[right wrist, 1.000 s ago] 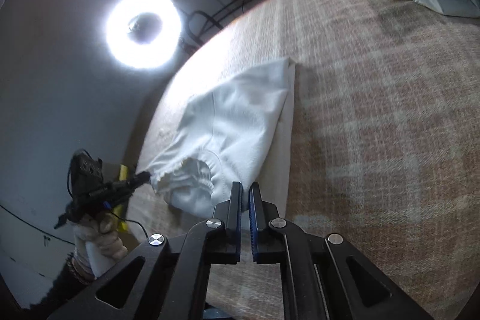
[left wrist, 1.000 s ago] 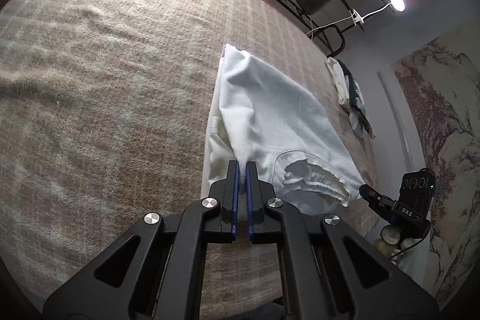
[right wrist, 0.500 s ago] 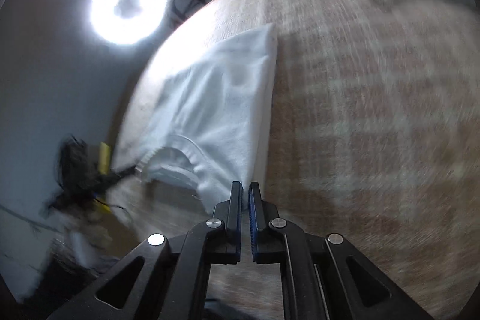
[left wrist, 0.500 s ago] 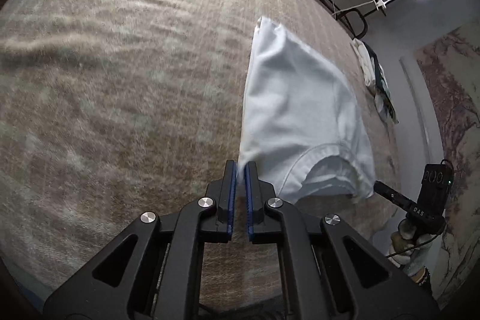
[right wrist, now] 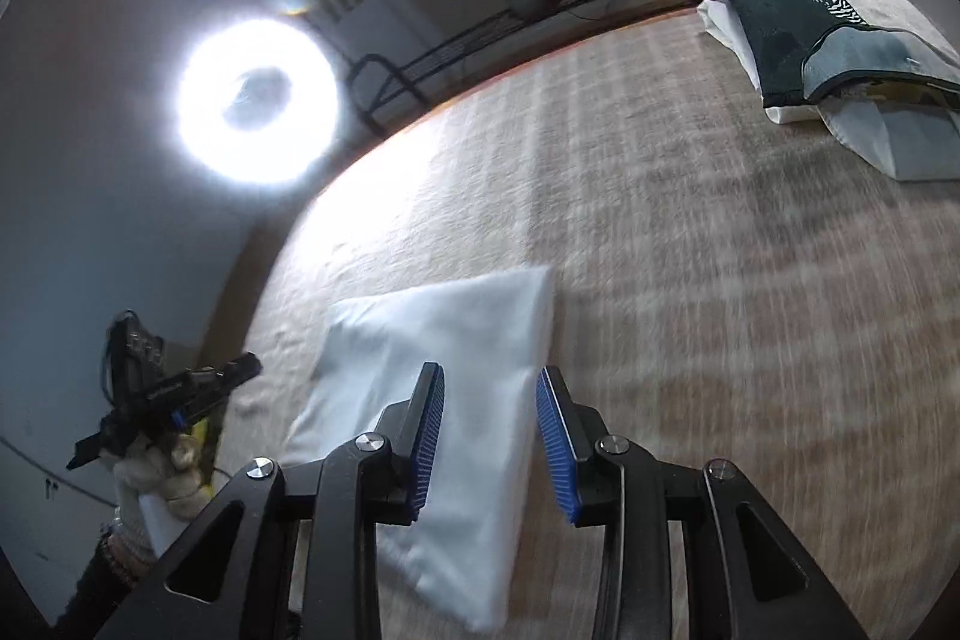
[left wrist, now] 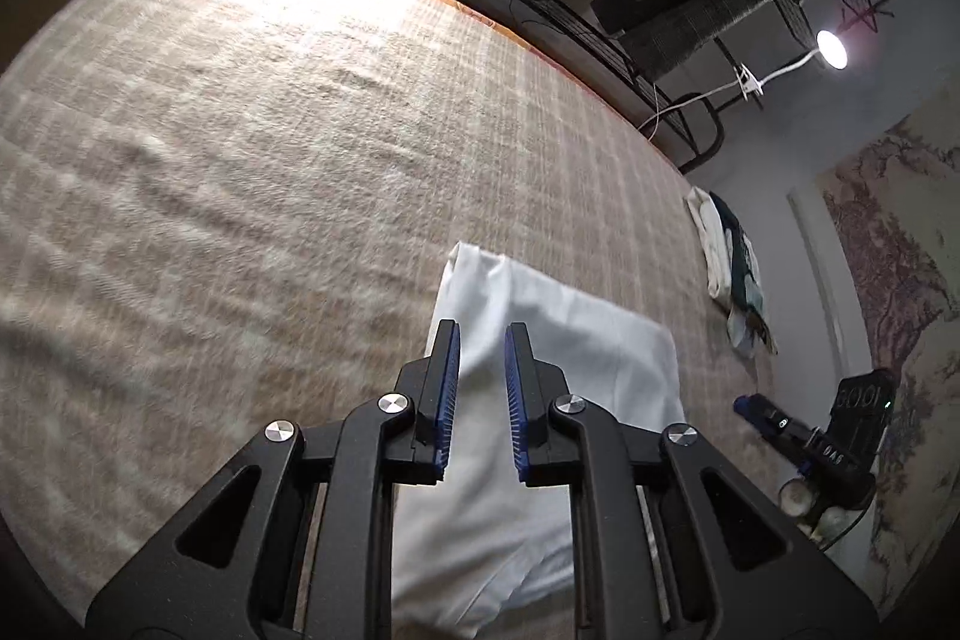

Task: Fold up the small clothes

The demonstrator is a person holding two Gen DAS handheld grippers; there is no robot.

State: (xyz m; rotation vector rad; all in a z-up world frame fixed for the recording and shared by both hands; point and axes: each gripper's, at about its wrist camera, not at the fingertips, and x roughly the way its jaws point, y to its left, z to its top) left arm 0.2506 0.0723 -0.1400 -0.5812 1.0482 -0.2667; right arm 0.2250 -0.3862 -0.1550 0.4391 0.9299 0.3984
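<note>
Both grippers spread above a folded white garment, nothing held

Left gripper (left wrist: 482, 370): blue-padded fingers (left wrist: 449, 388) parted, white garment (left wrist: 540, 400) visible through the gap, no cloth pinched. Right gripper (right wrist: 489, 412): fingers (right wrist: 555, 436) parted wider, over the garment's (right wrist: 456, 358) near right part, not gripping. Garment lies flat as a folded rectangle on the beige plaid tabletop (left wrist: 270, 160), a layered edge showing at its near end in the left view. Each view shows the other gripper off to the side, in a gloved hand (right wrist: 162, 472). Further off, a stack of folded clothes (right wrist: 840, 58) near the tabletop's edge, well apart from the garment. Beyond the far edge: ring light (right wrist: 258, 100), small lamp (left wrist: 833, 49)
</note>
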